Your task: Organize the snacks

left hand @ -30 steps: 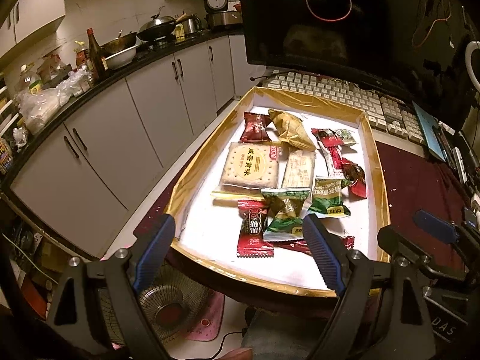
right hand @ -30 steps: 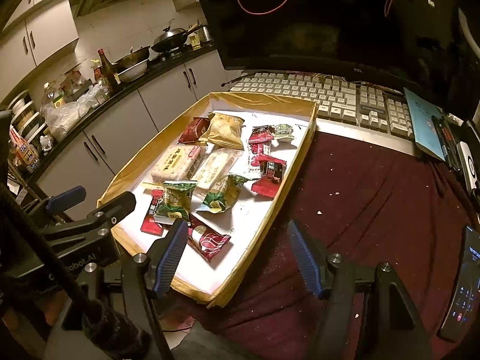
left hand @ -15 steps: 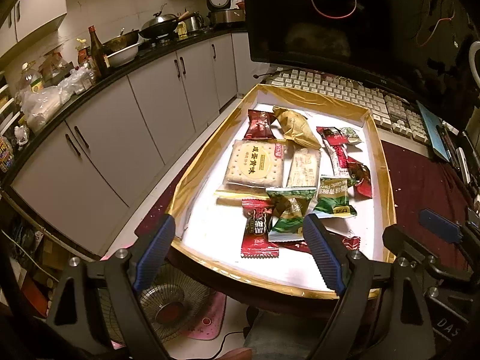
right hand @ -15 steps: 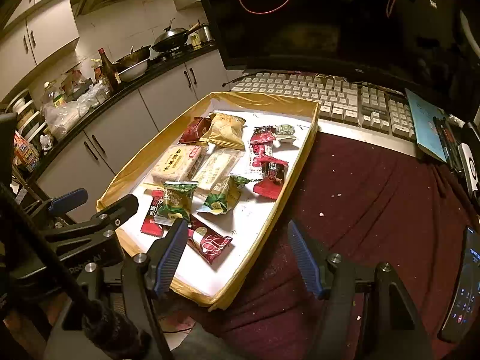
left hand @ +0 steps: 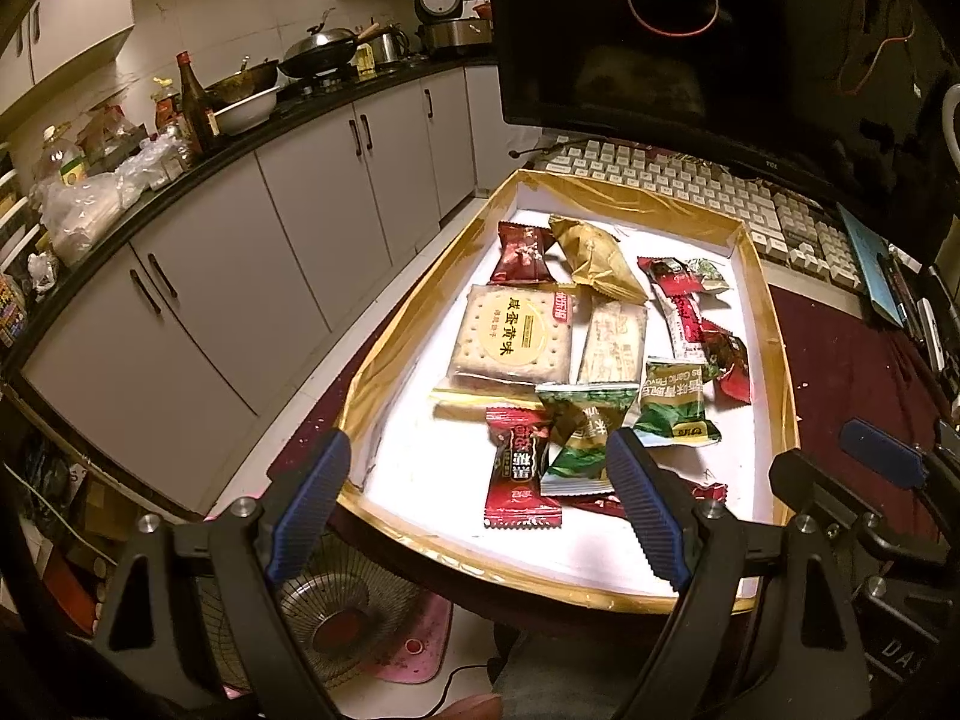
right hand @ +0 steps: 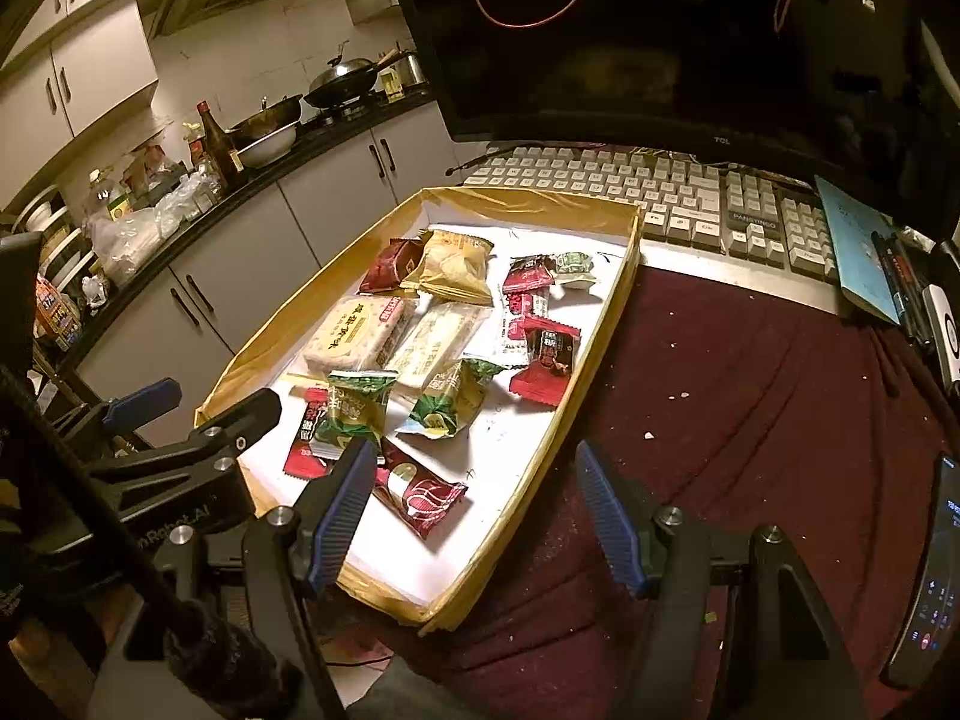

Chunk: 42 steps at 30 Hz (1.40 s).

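A shallow gold-rimmed tray (left hand: 780, 360) with a white floor holds several snack packets. Among them are a square cracker pack (left hand: 513, 333), a gold bag (left hand: 594, 255), green packets (left hand: 579, 432) and a red candy (left hand: 519, 471). The tray also shows in the right wrist view (right hand: 624, 276), with a dark red packet (right hand: 420, 495) near its front. My left gripper (left hand: 474, 504) is open and empty above the tray's near edge. My right gripper (right hand: 474, 510) is open and empty over the tray's near right corner.
A keyboard (right hand: 660, 192) and a dark monitor (right hand: 660, 36) stand behind the tray. A maroon cloth (right hand: 750, 408) covers the table to the right, with a phone (right hand: 927, 570) at its edge. Kitchen cabinets (left hand: 240, 252) lie to the left. A floor fan (left hand: 336, 618) sits below.
Both grippers have moved slightly forward toward the tray, so the snacks look a little closer. The jaws stay open.
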### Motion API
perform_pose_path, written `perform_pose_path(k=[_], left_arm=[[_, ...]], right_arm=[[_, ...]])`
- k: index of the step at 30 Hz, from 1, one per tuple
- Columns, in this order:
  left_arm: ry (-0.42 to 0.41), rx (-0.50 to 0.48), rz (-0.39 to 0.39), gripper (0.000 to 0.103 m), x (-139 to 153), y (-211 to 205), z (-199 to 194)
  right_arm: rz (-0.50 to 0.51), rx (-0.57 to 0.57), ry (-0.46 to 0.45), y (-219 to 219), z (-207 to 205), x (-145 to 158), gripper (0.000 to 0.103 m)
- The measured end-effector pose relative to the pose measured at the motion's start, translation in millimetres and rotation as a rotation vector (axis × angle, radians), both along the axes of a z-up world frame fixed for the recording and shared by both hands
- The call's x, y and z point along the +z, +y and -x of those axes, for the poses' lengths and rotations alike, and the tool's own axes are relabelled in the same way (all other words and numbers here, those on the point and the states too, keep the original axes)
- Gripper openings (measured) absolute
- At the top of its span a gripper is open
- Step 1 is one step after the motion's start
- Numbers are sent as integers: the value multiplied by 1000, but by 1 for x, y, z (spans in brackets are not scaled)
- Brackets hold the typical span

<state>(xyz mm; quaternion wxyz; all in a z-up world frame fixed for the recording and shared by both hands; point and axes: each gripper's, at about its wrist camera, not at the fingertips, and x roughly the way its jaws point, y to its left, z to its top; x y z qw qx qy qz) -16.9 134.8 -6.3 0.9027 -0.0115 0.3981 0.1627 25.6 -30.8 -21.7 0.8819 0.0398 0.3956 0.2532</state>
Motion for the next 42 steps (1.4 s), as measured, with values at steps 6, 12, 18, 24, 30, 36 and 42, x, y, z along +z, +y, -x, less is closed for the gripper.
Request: perform_pose_path(k=[6, 12, 18, 24, 30, 36, 42], left_arm=[[-1, -4, -2, 87, -2, -1, -2], [5, -2, 6, 87, -3, -1, -3], [4, 1, 0, 87, -3, -2, -4], [-1, 0, -5, 87, -2, -1, -3], [2, -2, -13, 87, -1, -3, -1], [-4, -3, -5, 87, -1, -2, 0], [-13, -6, -3, 87, 1, -1, 4]], right_arm=[[-3, -4, 3, -2, -1, -1, 69], [0, 2, 3, -2, -1, -1, 69], [-3, -5, 3, -3, -2, -2, 69], [1, -4, 6, -1, -1, -3, 69], [-10, -10, 2, -4, 0, -1, 69], [-2, -4, -7, -2, 2, 1, 69], [2, -7, -6, 1, 3, 2, 69]])
